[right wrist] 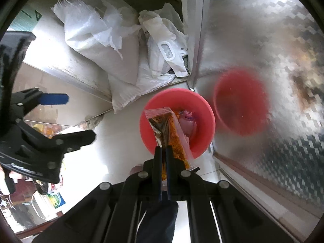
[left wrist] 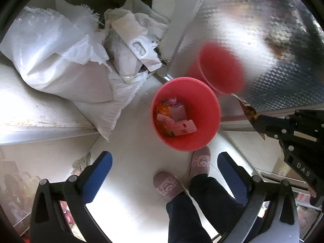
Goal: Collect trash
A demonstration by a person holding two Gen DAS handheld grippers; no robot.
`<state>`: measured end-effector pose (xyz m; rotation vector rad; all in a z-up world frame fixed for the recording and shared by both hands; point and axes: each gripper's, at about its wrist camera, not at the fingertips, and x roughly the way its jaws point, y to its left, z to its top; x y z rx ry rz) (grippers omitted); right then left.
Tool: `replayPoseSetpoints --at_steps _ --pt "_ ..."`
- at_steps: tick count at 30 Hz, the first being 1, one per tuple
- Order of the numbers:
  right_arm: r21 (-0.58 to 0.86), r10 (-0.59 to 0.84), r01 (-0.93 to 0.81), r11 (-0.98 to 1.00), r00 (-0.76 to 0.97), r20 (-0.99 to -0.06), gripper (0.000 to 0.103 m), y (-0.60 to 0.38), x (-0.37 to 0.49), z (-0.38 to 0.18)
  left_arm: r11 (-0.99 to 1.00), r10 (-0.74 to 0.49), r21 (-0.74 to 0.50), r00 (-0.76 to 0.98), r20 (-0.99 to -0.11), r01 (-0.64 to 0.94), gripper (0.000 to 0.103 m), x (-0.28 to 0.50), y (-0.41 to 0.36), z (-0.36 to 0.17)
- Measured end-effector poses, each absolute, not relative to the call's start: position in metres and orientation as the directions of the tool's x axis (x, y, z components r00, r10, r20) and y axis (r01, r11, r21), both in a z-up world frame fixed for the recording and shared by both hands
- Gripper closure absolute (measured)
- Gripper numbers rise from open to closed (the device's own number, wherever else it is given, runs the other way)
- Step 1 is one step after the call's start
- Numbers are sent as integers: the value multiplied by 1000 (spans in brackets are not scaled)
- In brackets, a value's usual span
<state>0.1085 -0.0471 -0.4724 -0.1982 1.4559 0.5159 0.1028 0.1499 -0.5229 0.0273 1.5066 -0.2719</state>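
While the right tongs (right wrist: 164, 151) stay out of the question as a free tool, pinched tight on a clear snack packet (right wrist: 169, 133) of orange crumbs, the packet hangs directly over the red bin (right wrist: 204, 109) on the floor below them. The left tongs (left wrist: 165, 172), seen beside them, stand spread as wide as they go, blue pads (left wrist: 99, 170) well apart and nothing between them. Both point almost straight down at the pale floor (left wrist: 129, 162), the right a touch tilted. Wrappers (left wrist: 174, 119) already lie in the bin beneath. The step in hand looks like the drop: it would go best with the packet's lower end centred inside the rim before the pinch is let go, since the packet is long and light and could catch the edge or flutter out. Beyond the bin, away from the tongs, white sacks (left wrist: 60, 60) are heaped against a step; a patterned metal panel (left wrist: 273, 30) to the right mirrors the bin. The person's slippers (left wrist: 165, 184) stand just short of it.
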Motion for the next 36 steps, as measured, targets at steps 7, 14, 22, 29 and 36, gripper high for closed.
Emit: replayPoseSetpoints --at_steps 7,14,22,29,36 --pt "166 219 -457 874 65 -974 34 -44 114 -478 972 -152 -140 49 -987 187 0 102 152 -520" --pt "159 221 -466 871 81 -972 19 -41 107 -462 976 -135 -118 85 -987 181 0 91 158 -492" --pt "172 251 -457 873 118 -961 1 -36 83 -377 980 -137 -110 162 -977 167 0 64 167 -379" --pt "162 261 -429 889 183 -948 1 -39 71 -270 983 -135 -95 263 -955 158 0 51 172 -268" --pt "137 294 -436 889 316 -902 1 -52 61 -163 976 -131 -52 385 -913 209 0 39 167 -176"
